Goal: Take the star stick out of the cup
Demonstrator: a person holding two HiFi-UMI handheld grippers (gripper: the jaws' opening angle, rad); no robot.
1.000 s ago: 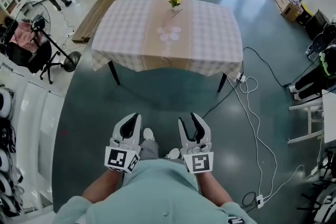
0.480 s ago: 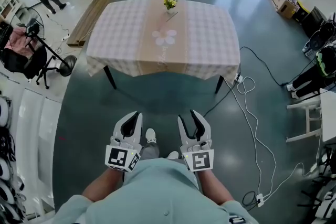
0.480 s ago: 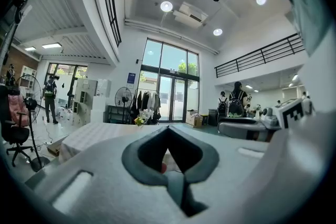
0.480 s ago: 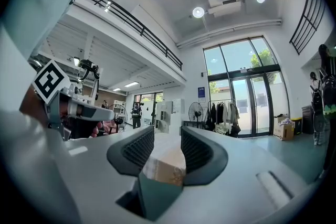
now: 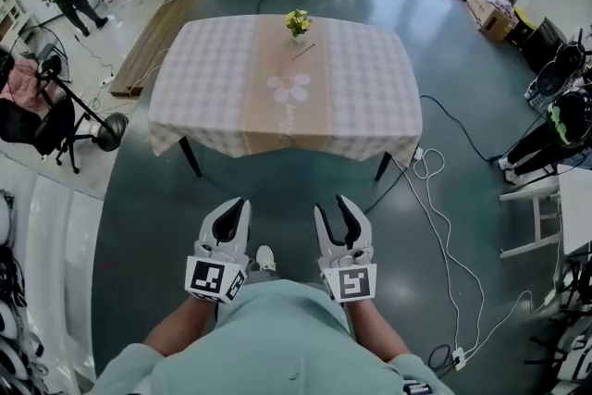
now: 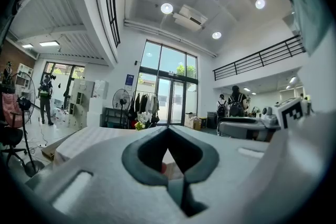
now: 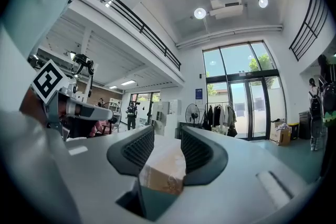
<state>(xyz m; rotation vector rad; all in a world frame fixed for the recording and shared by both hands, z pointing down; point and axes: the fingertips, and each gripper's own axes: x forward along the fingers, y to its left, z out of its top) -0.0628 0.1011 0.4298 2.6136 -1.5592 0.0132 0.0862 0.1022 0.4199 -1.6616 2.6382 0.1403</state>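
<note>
Left gripper: jaws together, empty. Right gripper: jaws apart, empty. Pink checked-cloth tabletop: well apart from both; 1 yellow flower bunch at far edge.

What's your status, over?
Left tongs shut, right tongs open, both empty, at chest. Cup on far side of table, out of reach from here; star stick too small to make out. Only floor between.

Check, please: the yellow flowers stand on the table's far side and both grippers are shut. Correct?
Only the left gripper is shut. The right gripper is open: the right gripper view shows its jaws apart. The rest holds.
</note>
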